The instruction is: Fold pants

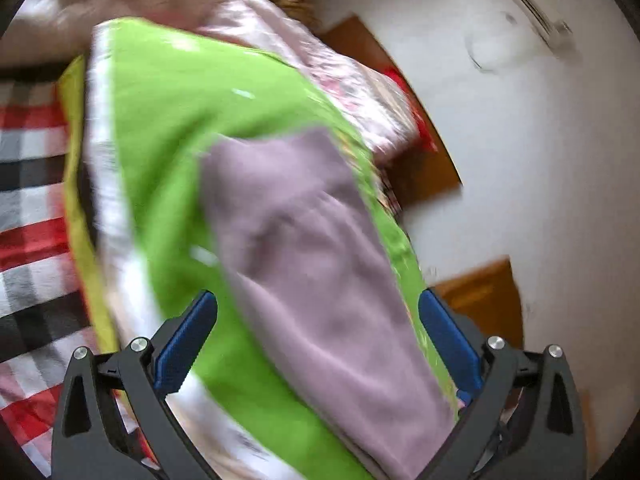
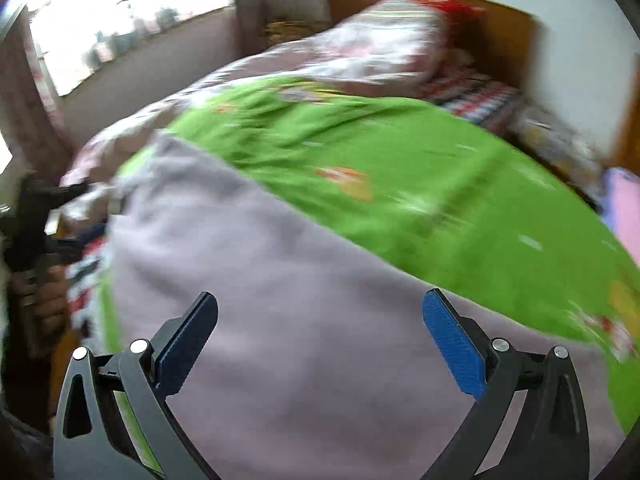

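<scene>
The mauve pants lie flat on a bright green bedsheet; both views are motion-blurred. My left gripper hovers open over the pants, blue pads wide apart, nothing between them. In the right wrist view the pants fill the foreground and my right gripper stands open above them, empty. The other gripper, held by a hand, shows at the left edge by the pants' far end.
A pink floral quilt is heaped at the bed's head by a wooden headboard. A red, black and white plaid blanket lies beside the green sheet. A bright window is at the left. White wall on the right.
</scene>
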The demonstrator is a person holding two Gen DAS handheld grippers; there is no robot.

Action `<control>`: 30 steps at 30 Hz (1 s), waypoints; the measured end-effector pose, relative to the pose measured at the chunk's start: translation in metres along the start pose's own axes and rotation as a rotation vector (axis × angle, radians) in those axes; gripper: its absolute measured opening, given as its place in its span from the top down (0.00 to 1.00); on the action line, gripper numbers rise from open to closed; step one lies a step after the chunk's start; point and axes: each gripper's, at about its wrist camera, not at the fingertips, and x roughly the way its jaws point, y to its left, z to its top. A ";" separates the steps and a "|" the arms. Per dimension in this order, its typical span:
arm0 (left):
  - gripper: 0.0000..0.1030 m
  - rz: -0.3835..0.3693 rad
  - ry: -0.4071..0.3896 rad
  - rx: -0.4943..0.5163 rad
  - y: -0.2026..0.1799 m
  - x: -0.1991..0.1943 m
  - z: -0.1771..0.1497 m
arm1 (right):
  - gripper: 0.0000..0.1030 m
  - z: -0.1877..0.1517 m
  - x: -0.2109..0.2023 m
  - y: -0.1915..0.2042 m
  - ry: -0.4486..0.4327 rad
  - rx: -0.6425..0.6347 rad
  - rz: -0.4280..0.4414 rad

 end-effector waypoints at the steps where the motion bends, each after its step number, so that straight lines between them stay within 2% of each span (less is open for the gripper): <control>1: 0.03 -0.015 -0.001 -0.034 0.008 -0.002 0.004 | 0.04 0.013 0.014 0.023 0.005 -0.070 0.043; 2: 0.03 -0.024 -0.010 -0.063 0.014 -0.005 0.007 | 0.05 0.019 0.022 0.038 0.013 -0.111 0.059; 6: 0.03 -0.029 -0.059 -0.127 0.025 -0.024 0.007 | 0.23 0.042 0.065 0.138 0.041 -0.444 0.123; 8: 0.02 -0.024 -0.053 -0.134 0.025 -0.030 0.002 | 0.25 0.043 0.085 0.180 0.067 -0.578 0.125; 10: 0.02 -0.003 -0.044 -0.118 0.025 -0.034 -0.001 | 0.31 0.040 0.101 0.203 0.093 -0.669 0.129; 11: 0.02 0.007 -0.041 -0.109 0.024 -0.036 -0.002 | 0.37 0.036 0.110 0.212 0.114 -0.716 0.105; 14: 0.02 0.004 -0.008 -0.085 0.020 -0.032 -0.002 | 0.47 0.026 0.142 0.222 0.184 -0.820 -0.010; 16: 0.02 -0.019 0.021 -0.076 0.017 -0.026 -0.002 | 0.56 0.027 0.146 0.215 0.164 -0.812 -0.003; 17: 0.02 -0.030 0.040 -0.075 0.016 -0.023 -0.003 | 0.70 0.031 0.141 0.208 0.149 -0.768 0.027; 18: 0.02 -0.046 0.058 -0.079 0.016 -0.019 -0.004 | 0.79 0.036 0.137 0.202 0.144 -0.716 0.062; 22: 0.02 -0.119 0.117 -0.102 0.012 0.007 -0.001 | 0.83 0.054 0.124 0.180 0.102 -0.555 0.171; 24: 0.02 -0.151 0.138 -0.090 0.006 0.024 0.003 | 0.83 0.058 0.123 0.177 0.104 -0.528 0.198; 28: 0.02 -0.197 0.141 -0.129 0.008 0.063 0.026 | 0.82 0.057 0.124 0.181 0.108 -0.516 0.231; 29: 0.03 -0.196 0.133 -0.132 0.011 0.072 0.032 | 0.81 0.056 0.122 0.184 0.117 -0.504 0.257; 30: 0.03 -0.209 0.125 -0.137 0.014 0.078 0.038 | 0.70 0.057 0.121 0.183 0.127 -0.496 0.274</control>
